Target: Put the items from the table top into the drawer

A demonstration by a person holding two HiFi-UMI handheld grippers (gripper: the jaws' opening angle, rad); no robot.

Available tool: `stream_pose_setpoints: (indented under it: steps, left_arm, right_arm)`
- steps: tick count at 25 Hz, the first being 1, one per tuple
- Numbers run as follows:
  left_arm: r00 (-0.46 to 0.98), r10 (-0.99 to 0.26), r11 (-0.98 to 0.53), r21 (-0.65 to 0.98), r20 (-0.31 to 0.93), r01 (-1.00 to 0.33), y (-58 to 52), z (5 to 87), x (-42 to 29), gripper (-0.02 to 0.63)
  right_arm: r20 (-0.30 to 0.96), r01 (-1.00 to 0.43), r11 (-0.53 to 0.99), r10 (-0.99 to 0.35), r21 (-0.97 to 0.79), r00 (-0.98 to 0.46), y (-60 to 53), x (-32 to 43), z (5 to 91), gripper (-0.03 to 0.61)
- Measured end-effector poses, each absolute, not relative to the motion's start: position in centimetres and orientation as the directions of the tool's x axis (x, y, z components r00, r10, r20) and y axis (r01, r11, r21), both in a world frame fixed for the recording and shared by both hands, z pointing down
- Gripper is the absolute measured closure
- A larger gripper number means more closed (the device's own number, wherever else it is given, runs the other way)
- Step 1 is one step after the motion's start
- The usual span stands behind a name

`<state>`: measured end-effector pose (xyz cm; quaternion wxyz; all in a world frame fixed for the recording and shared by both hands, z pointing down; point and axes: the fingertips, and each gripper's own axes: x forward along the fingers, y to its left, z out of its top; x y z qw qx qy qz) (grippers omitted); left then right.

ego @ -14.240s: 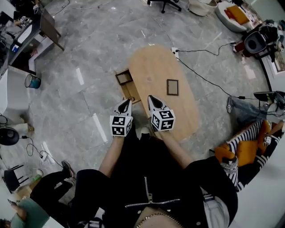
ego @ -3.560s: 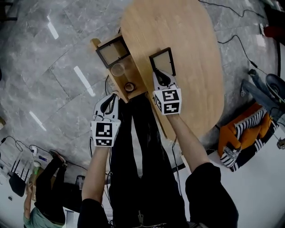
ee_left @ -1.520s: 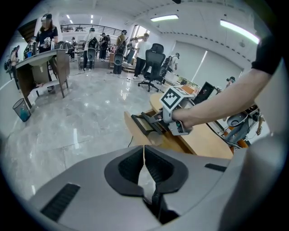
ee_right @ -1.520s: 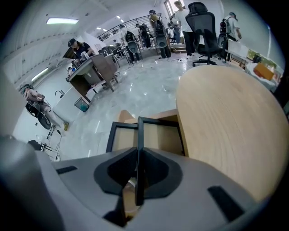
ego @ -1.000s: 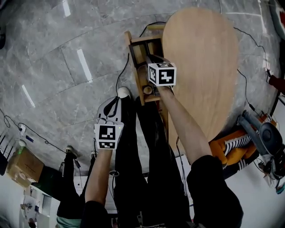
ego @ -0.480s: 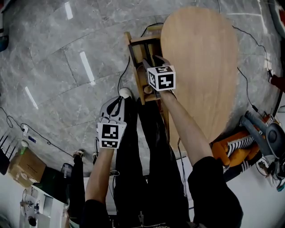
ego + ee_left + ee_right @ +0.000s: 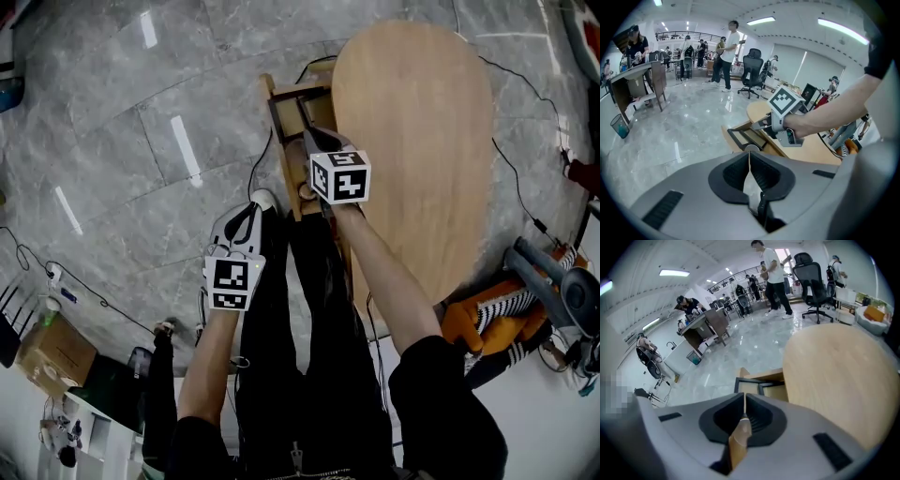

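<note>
Inside the open drawer (image 7: 277,97) we count two dark frames (image 7: 738,137), lying side by side on its bottom. In the right gripper view the frames (image 7: 746,384) sit just ahead of and below the jaw tips, with nothing bridging the gap.

The right gripper (image 7: 314,139) hangs over the drawer's near half. Its jaws are pressed together at the tips (image 7: 744,398) and grip nothing. A tan strip (image 7: 738,441) shows in the gap behind the tips; we cannot tell what it is. In the left gripper view this gripper (image 7: 760,124) points down at the frames.

We count one round thing (image 7: 307,192) at the drawer's near end, just beside the frames.

The left gripper (image 7: 248,217) is well apart from the drawer, over the floor (image 7: 141,141) beside the person's legs (image 7: 281,319). Its jaws (image 7: 749,157) are closed against each other and empty.

One drawer stands pulled out from the edge of one oval wooden table (image 7: 422,141).
</note>
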<state>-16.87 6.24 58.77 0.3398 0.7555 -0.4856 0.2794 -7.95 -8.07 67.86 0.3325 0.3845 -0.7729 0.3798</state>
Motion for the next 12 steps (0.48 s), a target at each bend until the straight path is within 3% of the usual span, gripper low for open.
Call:
stream_pose_setpoints:
  steps: [12]
  left_arm:
    - [0.437, -0.600, -0.396, 0.226, 0.671, -0.890, 1.7, 51.3, -13.4, 0.594]
  right_arm:
    - [0.657, -0.909, 0.310, -0.629, -0.277, -0.415, -4.1, -2.4, 53.7, 0.569]
